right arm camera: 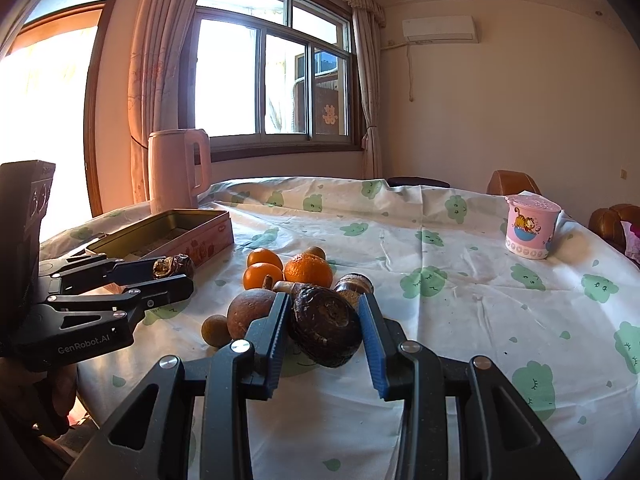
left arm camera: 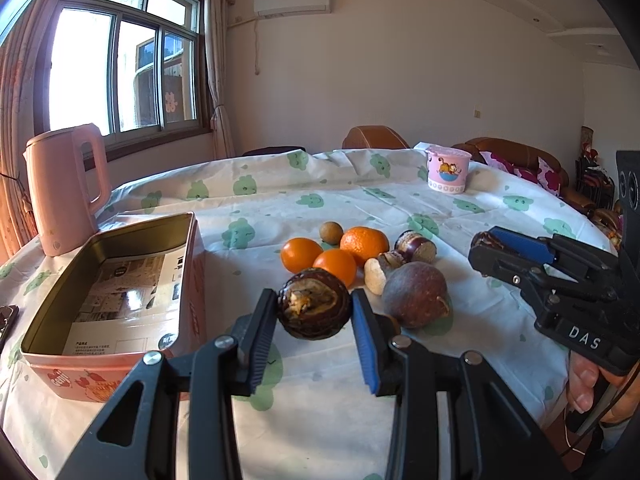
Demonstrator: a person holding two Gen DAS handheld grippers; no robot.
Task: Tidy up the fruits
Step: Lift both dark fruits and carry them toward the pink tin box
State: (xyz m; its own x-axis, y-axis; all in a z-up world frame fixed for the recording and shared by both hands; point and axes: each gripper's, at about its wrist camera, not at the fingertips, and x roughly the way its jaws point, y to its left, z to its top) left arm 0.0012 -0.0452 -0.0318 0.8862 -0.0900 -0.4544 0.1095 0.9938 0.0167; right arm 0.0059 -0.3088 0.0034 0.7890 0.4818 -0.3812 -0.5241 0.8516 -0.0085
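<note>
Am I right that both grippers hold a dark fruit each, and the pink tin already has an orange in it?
Not quite. The left gripper and right gripper each hold a dark fruit, but the pink tin holds no orange; the left wrist view shows only printed paper inside. The oranges sit on the tablecloth.

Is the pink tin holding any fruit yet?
No fruit yet. The tin lies open, with only a printed sheet on its floor; oranges sit outside on the cloth.

right gripper (right arm camera: 324, 330) jaws clamping dark fruit (right arm camera: 325, 330), oranges (right arm camera: 308, 270) behind

Dark object (left arm camera: 7, 322) cut off at left edge, unidentifiable
</note>
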